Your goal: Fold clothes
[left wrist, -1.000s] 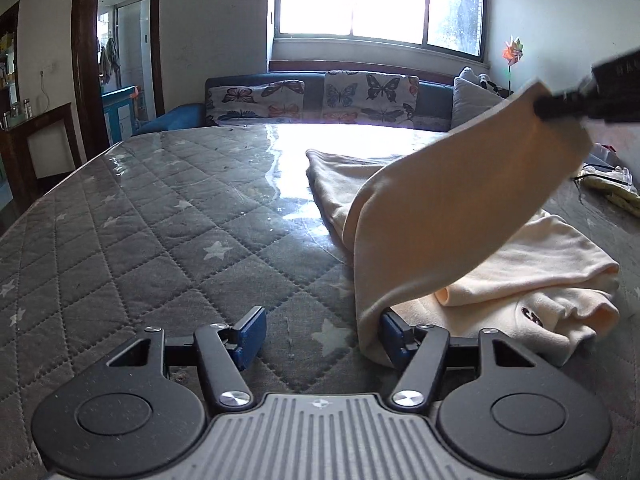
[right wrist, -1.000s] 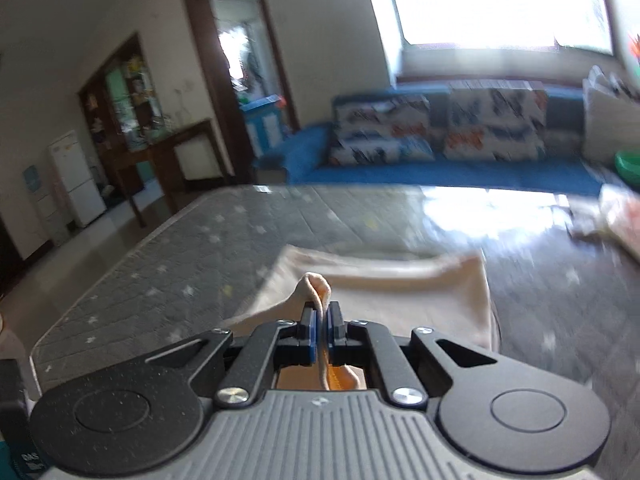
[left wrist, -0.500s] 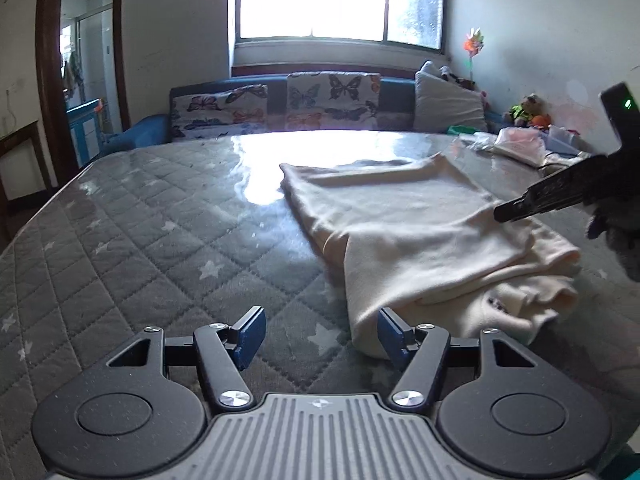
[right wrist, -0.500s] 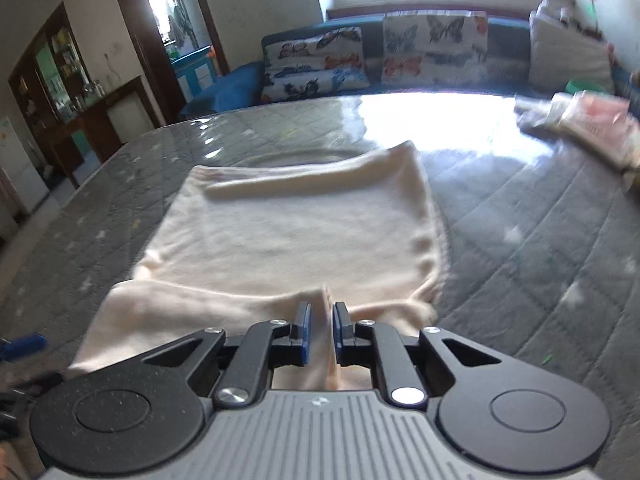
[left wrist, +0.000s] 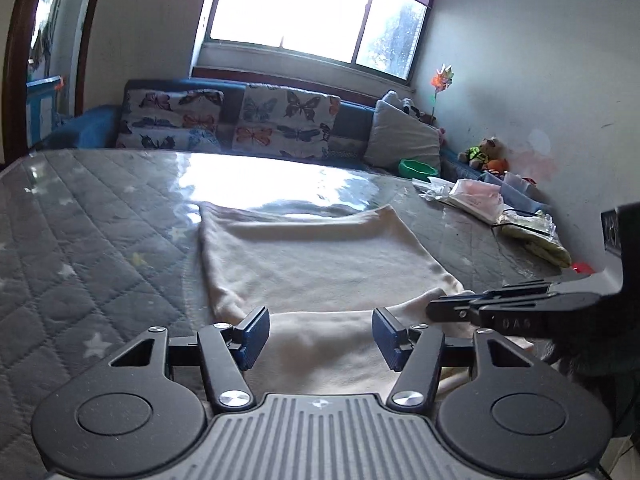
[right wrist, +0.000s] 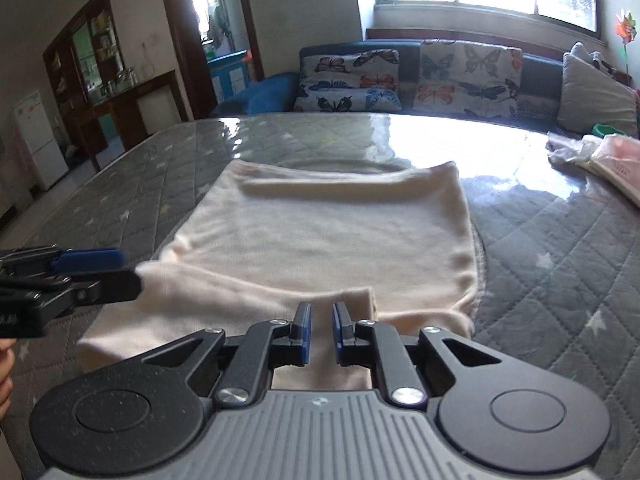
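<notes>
Two matte black grippers, left point(left wrist: 320, 334) and right point(right wrist: 321, 330), carry blue pads point(left wrist: 256, 330), silver screws point(left wrist: 232, 398), ribbed grey housings and round side discs; bare skin shows at frame's edge.

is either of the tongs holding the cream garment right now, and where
Nothing is held. The left tongs stand wide open over the folded cream knit garment, and the right tongs are parted too, with no cloth pinched between them.

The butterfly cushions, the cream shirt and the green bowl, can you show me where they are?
butterfly cushions point(right wrist: 352, 80): right wrist view, on the left cushion's printed front.
cream shirt point(right wrist: 328, 236): right wrist view, on the flat middle of the cloth.
green bowl point(left wrist: 416, 168): left wrist view, on its rim.
</notes>
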